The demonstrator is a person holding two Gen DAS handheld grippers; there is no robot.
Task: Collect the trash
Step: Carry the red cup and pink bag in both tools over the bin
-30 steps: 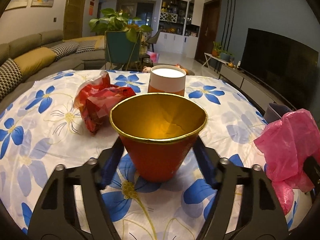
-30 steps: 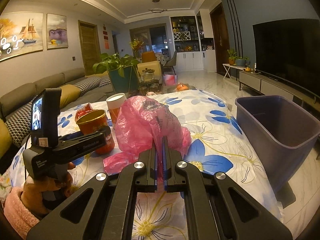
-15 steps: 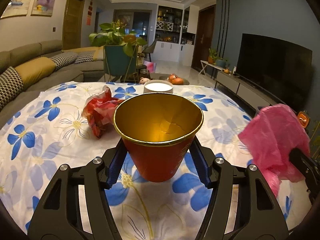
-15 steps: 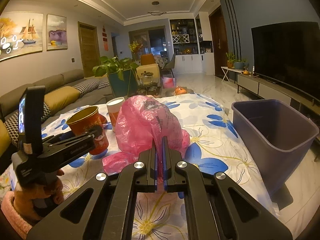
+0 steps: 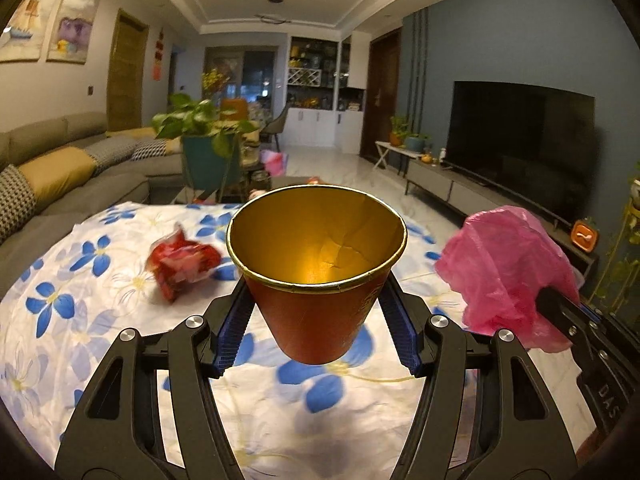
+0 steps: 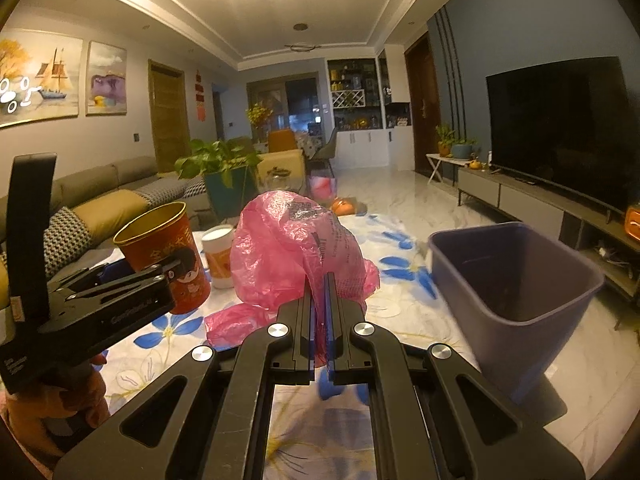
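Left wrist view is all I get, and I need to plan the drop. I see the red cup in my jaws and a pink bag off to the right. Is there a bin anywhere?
Observer: Yes. The right wrist view shows a purple bin at the table's right edge, open at the top.
Operator: Is anything holding that pink bag?
Observer: The right gripper is shut on the pink bag.
Operator: Anything hidden behind my cup?
Observer: A white-lidded cup stands on the table just beyond the red cup.
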